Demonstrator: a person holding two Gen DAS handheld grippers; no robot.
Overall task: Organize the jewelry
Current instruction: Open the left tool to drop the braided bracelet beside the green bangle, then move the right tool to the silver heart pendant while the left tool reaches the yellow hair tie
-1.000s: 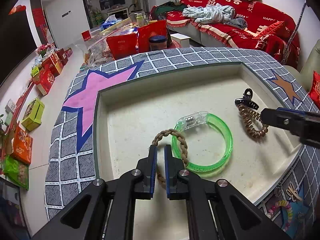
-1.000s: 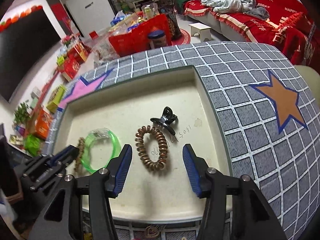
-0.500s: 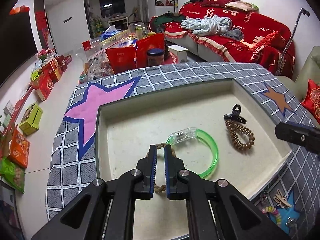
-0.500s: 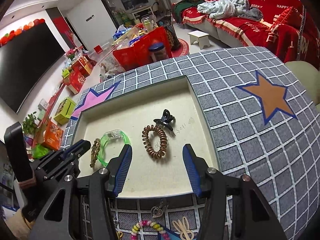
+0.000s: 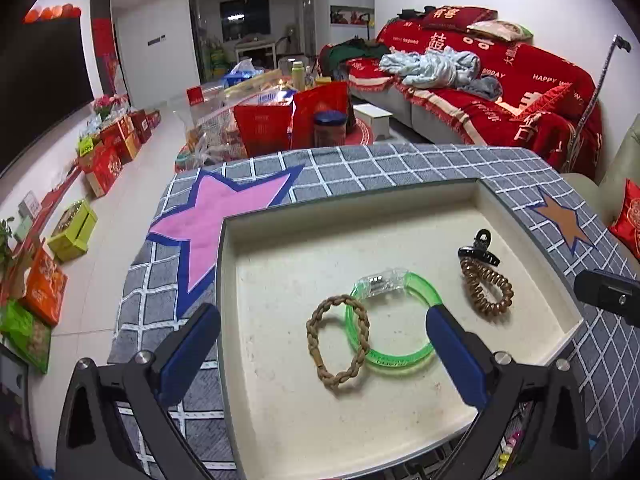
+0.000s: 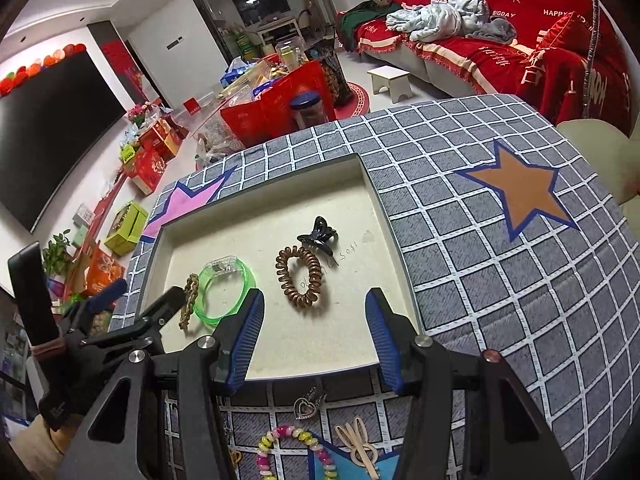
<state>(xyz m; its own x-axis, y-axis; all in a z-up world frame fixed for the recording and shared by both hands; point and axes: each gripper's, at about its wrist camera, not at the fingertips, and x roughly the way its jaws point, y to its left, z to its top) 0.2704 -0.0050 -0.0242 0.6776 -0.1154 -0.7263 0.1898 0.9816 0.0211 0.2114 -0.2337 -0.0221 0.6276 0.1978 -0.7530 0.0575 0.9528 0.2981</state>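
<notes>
Green bangle (image 5: 394, 316), tan braided band (image 5: 338, 342), bronze coil tie (image 5: 486, 288), black claw clip (image 5: 479, 249), grey checked cloth (image 6: 500, 264).

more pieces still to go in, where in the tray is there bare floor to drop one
Bare floor: the tray's far half, behind the green bangle and black claw clip, plus the left strip beside the braided band. Crowded: the middle row, where band overlaps bangle and the coil tie touches the clip.

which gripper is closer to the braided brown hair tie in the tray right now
Left. The left gripper is open just in front of the braided hair tie, which overlaps the green bracelet. The right gripper is open farther off, facing the coil hair tie.
</notes>
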